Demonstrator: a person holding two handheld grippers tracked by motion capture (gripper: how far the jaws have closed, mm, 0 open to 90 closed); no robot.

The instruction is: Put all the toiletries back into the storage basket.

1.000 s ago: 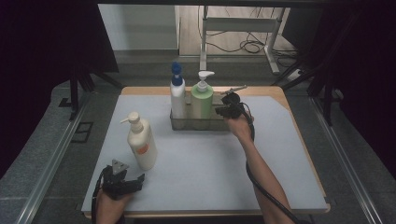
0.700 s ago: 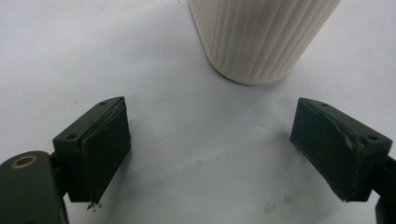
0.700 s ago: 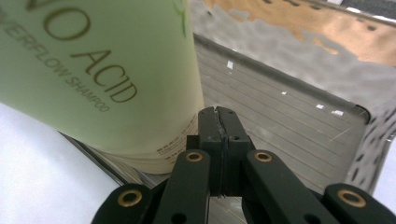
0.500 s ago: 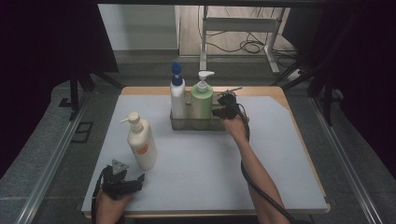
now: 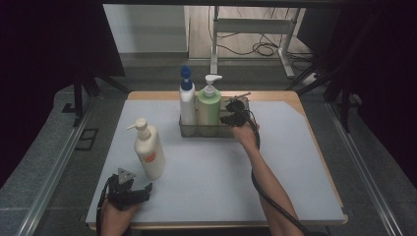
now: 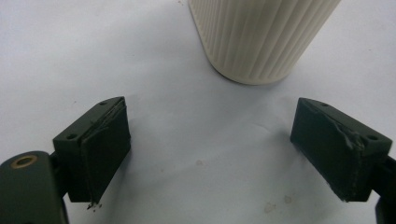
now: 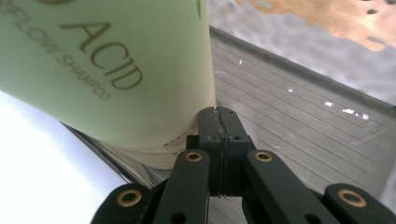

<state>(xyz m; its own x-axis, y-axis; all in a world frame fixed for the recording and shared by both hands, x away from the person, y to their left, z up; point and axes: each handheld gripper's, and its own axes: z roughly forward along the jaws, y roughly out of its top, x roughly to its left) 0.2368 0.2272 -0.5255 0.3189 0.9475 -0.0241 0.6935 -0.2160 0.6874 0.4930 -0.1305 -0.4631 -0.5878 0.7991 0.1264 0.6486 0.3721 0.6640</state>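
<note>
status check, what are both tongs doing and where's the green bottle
Right tongs shut, empty, tips against green bottle in the basket. Left tongs open near the cream bottle. White bottle crowds the green one.

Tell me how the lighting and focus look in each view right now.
High view: table evenly lit, surroundings dark, slightly soft. Left gripper view: sharp, soft shadow under the cream bottle. Right gripper view: green bottle close and a bit blurred, glare patches on the tray.
</note>
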